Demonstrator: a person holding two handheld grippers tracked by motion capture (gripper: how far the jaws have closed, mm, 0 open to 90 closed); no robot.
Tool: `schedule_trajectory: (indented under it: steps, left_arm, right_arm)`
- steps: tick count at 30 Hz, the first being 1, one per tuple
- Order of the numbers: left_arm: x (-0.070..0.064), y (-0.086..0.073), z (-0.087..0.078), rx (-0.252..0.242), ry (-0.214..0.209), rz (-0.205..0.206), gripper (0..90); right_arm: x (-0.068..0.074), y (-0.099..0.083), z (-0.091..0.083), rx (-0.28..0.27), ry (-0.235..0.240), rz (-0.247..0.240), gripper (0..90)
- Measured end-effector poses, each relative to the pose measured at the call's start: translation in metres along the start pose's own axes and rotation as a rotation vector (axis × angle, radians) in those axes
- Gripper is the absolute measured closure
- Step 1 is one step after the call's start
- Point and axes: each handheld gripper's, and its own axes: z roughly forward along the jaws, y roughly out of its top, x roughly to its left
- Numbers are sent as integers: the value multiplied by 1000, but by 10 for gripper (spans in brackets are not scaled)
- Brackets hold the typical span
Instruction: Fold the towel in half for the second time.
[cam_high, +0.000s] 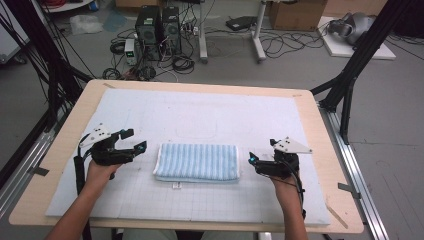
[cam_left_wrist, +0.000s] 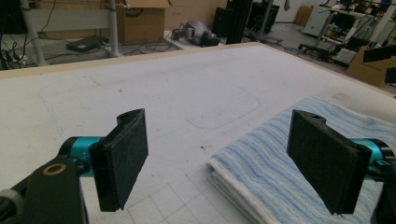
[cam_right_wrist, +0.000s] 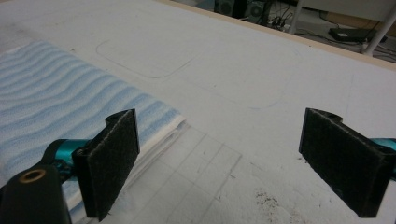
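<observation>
Forearms: two are entering from the near edge of the high view, each hand carrying a gripper toward the middle of the table.
Left gripper (cam_high: 134, 140): it is hovering just beside the towel's left end, jaws standing wide apart with nothing between them; its own view is looking past the black pads (cam_left_wrist: 122, 156) at the towel's corner.
Right gripper (cam_high: 253, 160): it is sitting just beside the towel's right end, jaws likewise spread and empty, one pad (cam_right_wrist: 108, 161) lying in front of the towel's edge.
Blue striped towel (cam_high: 197, 161): it is lying folded into a flat rectangle at the centre of the mat, between the two grippers, its white-edged layers (cam_left_wrist: 233, 186) stacked at the near-left corner.
White gridded mat (cam_high: 200, 107): it is covering most of the wooden table (cam_high: 334, 200), giving the cloth a plain working surface.
Reason for placement: the grippers are flanking opposite ends, probably so both can pinch the cloth together.
Stage: judged as the approach, with no grasp made yet.
</observation>
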Motion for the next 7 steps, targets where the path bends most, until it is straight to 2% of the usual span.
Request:
schedule_trajectory:
  steps: [7]
  left_arm:
    - [0,0,2,0,1,2,216]
  right_arm:
    - [-1,-1,-1,-1,2,3,115]
